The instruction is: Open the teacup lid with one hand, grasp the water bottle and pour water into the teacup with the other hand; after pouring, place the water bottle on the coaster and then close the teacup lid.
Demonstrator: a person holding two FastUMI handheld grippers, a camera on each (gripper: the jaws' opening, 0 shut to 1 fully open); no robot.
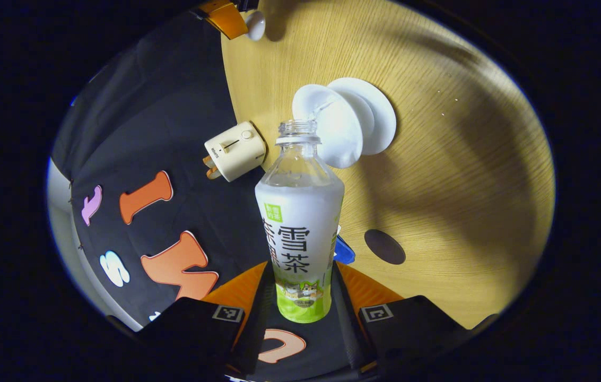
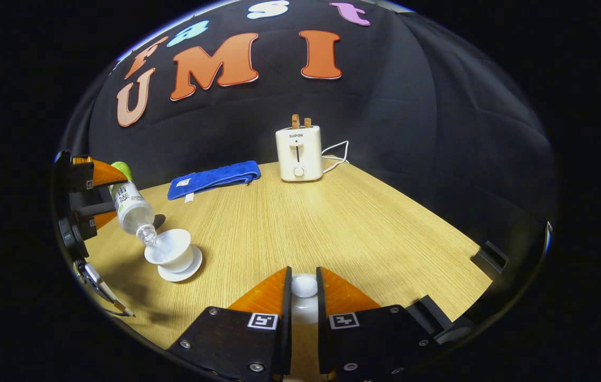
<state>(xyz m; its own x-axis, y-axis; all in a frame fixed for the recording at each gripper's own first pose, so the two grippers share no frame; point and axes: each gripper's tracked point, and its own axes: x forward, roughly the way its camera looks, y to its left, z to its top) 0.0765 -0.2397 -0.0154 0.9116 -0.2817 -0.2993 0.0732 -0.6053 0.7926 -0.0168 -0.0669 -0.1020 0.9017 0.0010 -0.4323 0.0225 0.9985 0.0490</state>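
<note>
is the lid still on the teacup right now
No, the right gripper holds the white lid by its knob away from the teacup, which stands open on its saucer while the water bottle tips over it.

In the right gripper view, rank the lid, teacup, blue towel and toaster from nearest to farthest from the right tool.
1. Lid: held between the right tool fingers, at the bottom.
2. Teacup: on its saucer, ahead to the left, with the water bottle tipped over it.
3. Blue towel: farther back, left of centre.
4. Toaster: at the table's far edge, near the wall.
</note>
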